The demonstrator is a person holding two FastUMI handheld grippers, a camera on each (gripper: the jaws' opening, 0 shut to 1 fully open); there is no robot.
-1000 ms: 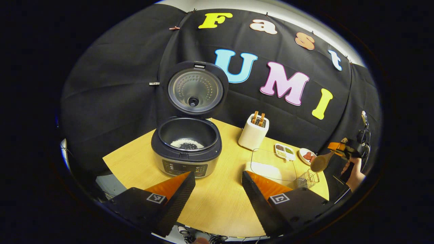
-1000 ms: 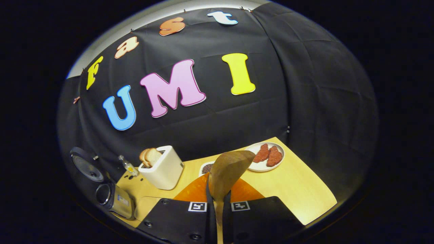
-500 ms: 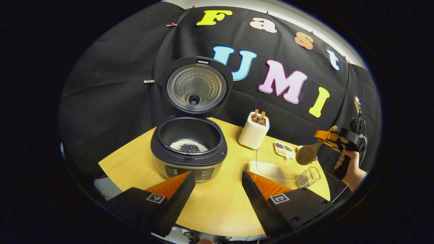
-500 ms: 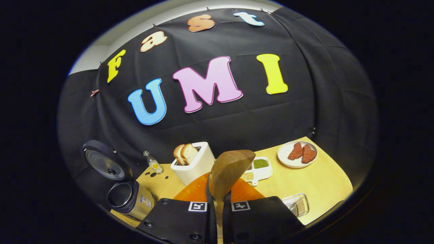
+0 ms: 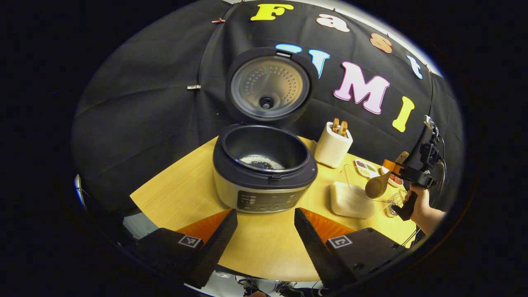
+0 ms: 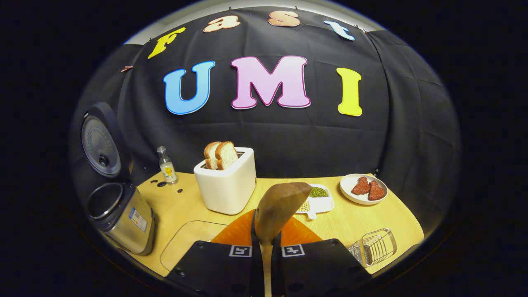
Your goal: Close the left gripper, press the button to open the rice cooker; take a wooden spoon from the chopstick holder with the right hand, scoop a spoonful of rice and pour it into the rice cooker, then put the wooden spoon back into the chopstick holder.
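The rice cooker sits on the tabletop with its lid up, and a little rice lies in its pot. The right hand-held gripper is closed tight on the handle of the wooden spoon. The spoon points straight out from the fingers, with its bowl at the far end. In the left gripper view the spoon's bowl hangs just above the clear box of rice, so I think the scoop comes next, and the spoon has to dip down into it. The cooker is off to the left of the right hand. The wire holder stands low on its right. The left hand-held gripper is open and holds nothing, close in front of the cooker.
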